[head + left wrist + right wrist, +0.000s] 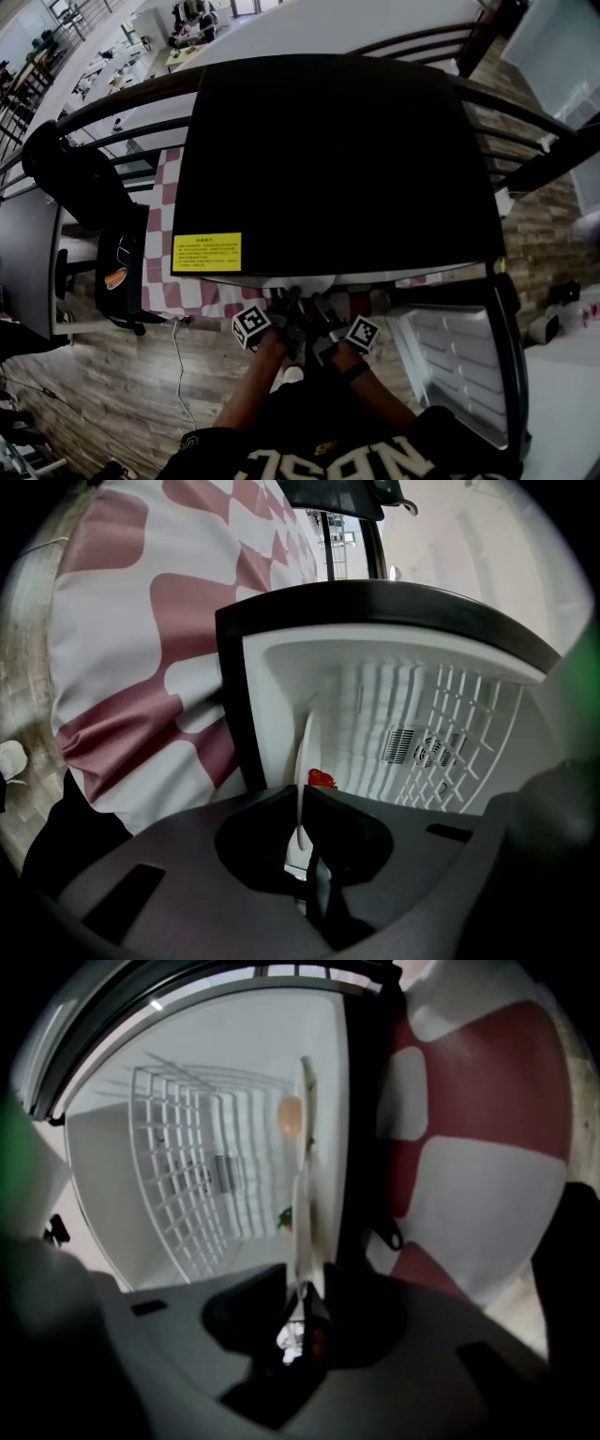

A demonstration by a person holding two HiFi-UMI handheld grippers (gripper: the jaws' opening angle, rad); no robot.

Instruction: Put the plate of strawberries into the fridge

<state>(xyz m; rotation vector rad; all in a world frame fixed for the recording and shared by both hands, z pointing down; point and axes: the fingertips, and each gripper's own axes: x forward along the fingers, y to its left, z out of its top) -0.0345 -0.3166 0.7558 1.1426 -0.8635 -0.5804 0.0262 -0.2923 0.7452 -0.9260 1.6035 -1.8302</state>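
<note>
Round white plate (306, 752) inside open white fridge (375, 667): left gripper (301, 791) tight on its rim, right gripper (307, 1274) spread around it.

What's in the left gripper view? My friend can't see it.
The left gripper pinches the thin edge of a white plate at the mouth of an open fridge. A red strawberry peeks up just past the gripper, with a white wire rack behind it. A pink-and-white cloth fills the left side.
</note>
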